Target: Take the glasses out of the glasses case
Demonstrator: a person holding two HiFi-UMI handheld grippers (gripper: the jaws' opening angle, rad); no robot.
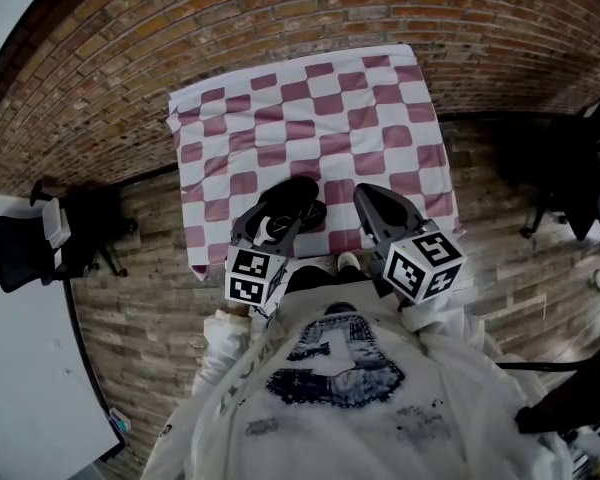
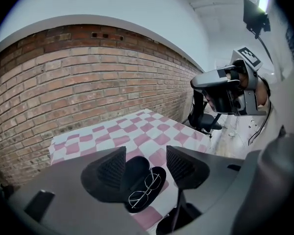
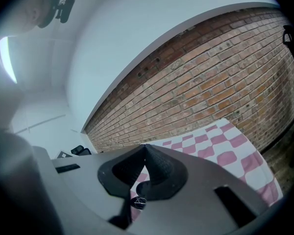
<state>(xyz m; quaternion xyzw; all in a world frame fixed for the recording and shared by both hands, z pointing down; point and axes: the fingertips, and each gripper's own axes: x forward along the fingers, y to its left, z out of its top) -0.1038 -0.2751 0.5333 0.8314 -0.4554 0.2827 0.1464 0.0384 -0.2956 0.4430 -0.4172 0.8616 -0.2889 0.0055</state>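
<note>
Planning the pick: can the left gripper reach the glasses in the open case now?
Probably yes: the case lies open, glasses uncovered inside, and the left gripper, jaws open, faces them with nothing between.

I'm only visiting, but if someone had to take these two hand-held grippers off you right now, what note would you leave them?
Left gripper: jaws open, gripping nothing, poised over the open glasses case.
Right gripper: jaws shut, empty, off to the case's right.
Glasses: lying inside the case, not gripped.
The case sits near the front edge of the checked tablecloth.
Done: lid is open.
Left: close the left jaws on the glasses and lift them out, probably steadying the case with the right.
</note>
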